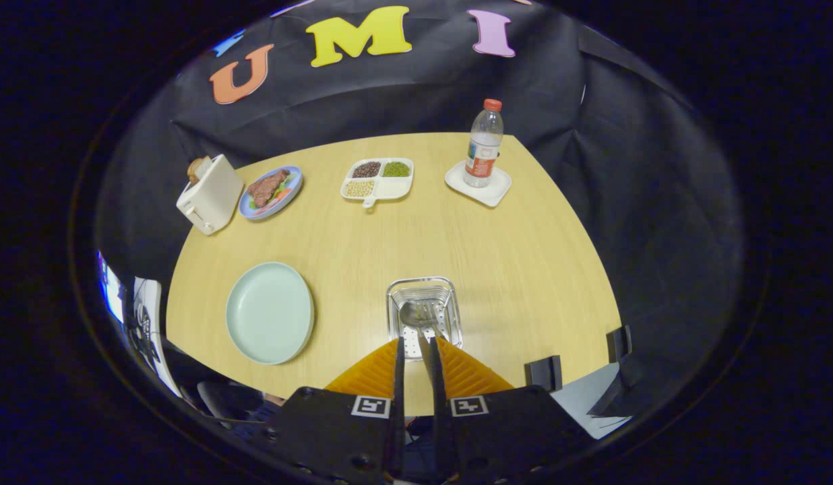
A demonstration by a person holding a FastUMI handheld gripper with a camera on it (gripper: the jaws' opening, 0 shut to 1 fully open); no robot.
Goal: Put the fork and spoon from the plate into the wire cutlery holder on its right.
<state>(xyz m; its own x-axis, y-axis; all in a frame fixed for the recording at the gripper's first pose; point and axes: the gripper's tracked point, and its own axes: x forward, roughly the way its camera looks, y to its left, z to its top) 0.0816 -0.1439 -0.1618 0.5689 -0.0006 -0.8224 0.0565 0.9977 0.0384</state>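
Cutlery point(422, 314), stiff and slick, is pinched at the handles by gripper point(416, 350) over wire holder point(424, 287); plate point(270, 312) emptied.

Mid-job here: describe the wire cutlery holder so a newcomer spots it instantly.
On the wooden table, look right of the empty pale green plate. The wire cutlery holder sits just ahead of the gripper. It alone is shiny metal mesh, with a spoon over it.

Toaster point(211, 194), steak plate point(271, 191), bottle point(484, 143).
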